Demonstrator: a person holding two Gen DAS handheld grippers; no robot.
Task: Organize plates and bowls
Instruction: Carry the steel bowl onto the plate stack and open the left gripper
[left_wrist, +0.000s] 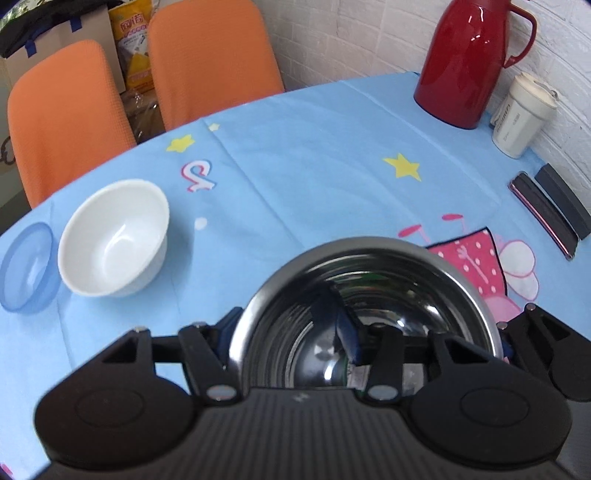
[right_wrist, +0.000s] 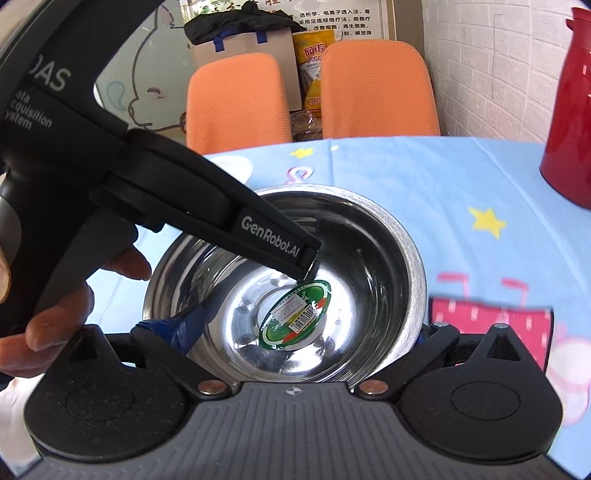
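**Clerk:** Nearest item: left gripper (left_wrist: 284, 310), closed narrow over the left wall of the steel bowl (left_wrist: 369, 245), one finger outside the rim, one inside.

**Checker:** And the right gripper (right_wrist: 310, 325)?

**Clerk:** Its jaws stand wide, one on either side of the bowl's near part. The blue-taped left pad (right_wrist: 177, 328) lies at the rim. The right finger is mostly hidden behind the bowl, so whether the pads press cannot be told.

**Checker:** Edges and open room?

**Clerk:** The blue star-print tablecloth (left_wrist: 314, 166) lies bare from the steel bowl to the far table edge. A clear strip of cloth separates the steel bowl from the white bowl (left_wrist: 110, 240) to its left. The blue translucent bowl (left_wrist: 26, 266) sits just beside the white one, near the cloth's left edge. On the right, a brick-pattern wall borders the table.

**Checker:** Anything hidden or unclear?

**Clerk:** In the right wrist view the left gripper covers most of the white bowl. A hand (right_wrist: 70, 306) on that gripper is cut off by the frame. Print on the oval green sticker (right_wrist: 295, 314) in the steel bowl's bottom is unreadable, apart from a barcode.

**Checker:** Counts?

**Clerk:**
- Bowls: three.
- Orange chairs: two (left_wrist: 66, 118) (left_wrist: 210, 62), just beyond the far edge.
- Red thermos jug (left_wrist: 465, 62): one.
- White lidded cup (left_wrist: 521, 114): one, beside the jug.
- Dark flat slabs (left_wrist: 543, 214): two, side by side near the right edge, kind uncertain.
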